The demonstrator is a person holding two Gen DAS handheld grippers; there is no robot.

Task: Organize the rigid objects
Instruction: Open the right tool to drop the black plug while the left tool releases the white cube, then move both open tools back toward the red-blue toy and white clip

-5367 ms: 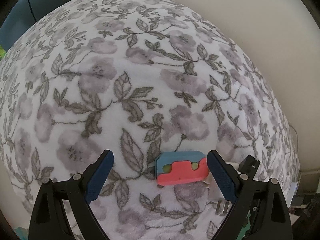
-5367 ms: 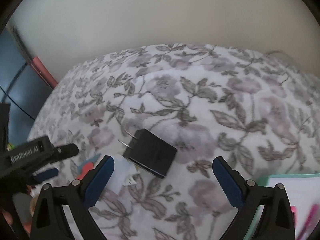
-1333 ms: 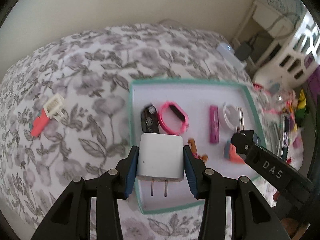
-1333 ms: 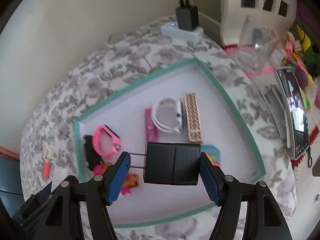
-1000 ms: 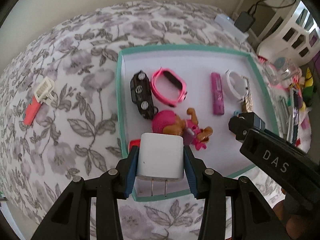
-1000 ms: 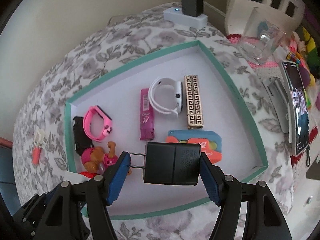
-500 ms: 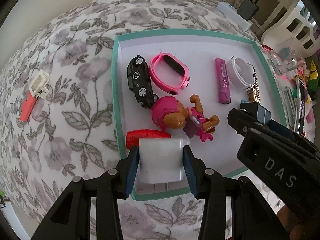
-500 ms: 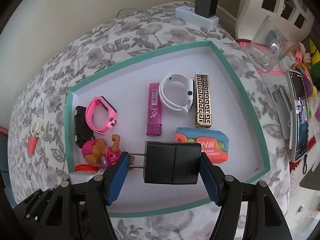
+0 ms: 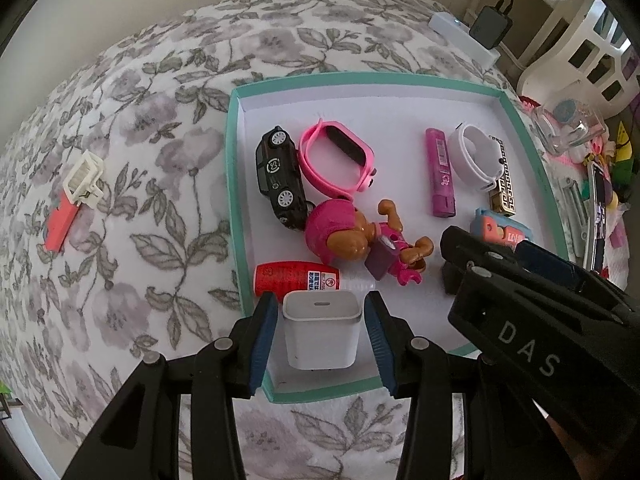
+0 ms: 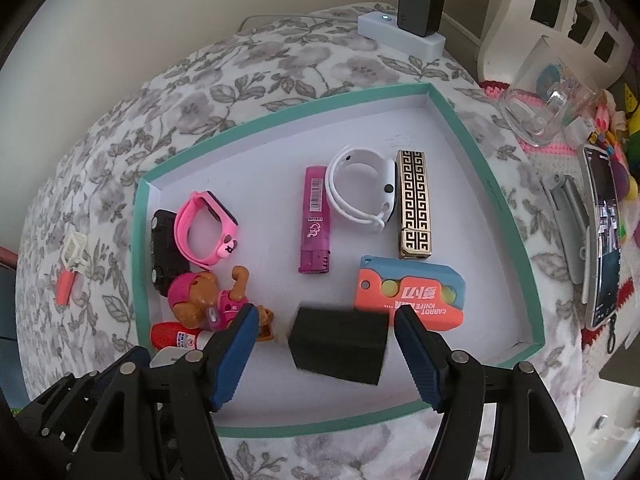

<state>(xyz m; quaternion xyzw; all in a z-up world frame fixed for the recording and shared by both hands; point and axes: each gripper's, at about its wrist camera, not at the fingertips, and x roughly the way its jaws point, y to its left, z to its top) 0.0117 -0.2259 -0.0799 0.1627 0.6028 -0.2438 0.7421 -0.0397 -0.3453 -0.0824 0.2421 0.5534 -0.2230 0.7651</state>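
A teal-rimmed white tray point(image 9: 234, 200) lies on the flowered blanket. A white charger point(image 9: 322, 330) stands on end in the tray's near left corner, port face up. It sits between the pads of my left gripper point(image 9: 322, 336), with a thin gap on each side. A black charger point(image 10: 340, 344) rests on the tray floor point(image 10: 460, 152) near the front edge. My right gripper point(image 10: 326, 356) straddles it, open, with a clear gap at the left pad.
The tray also holds a black toy car point(image 9: 280, 178), pink watch point(image 9: 340, 160), pup figure point(image 9: 348, 236), red bottle point(image 9: 296, 276), magenta lighter point(image 10: 316, 220), white watch point(image 10: 360, 188), gold lighter point(image 10: 416, 208) and carrot knife point(image 10: 416, 296). A clip point(image 9: 84, 178) lies left; mug point(image 10: 548, 108) and phone point(image 10: 604, 236) right.
Both chargers were clamped and carried over the tray. Now each has left the pads, tipped on end and rests on the tray floor. The right jaws stand slightly wider.
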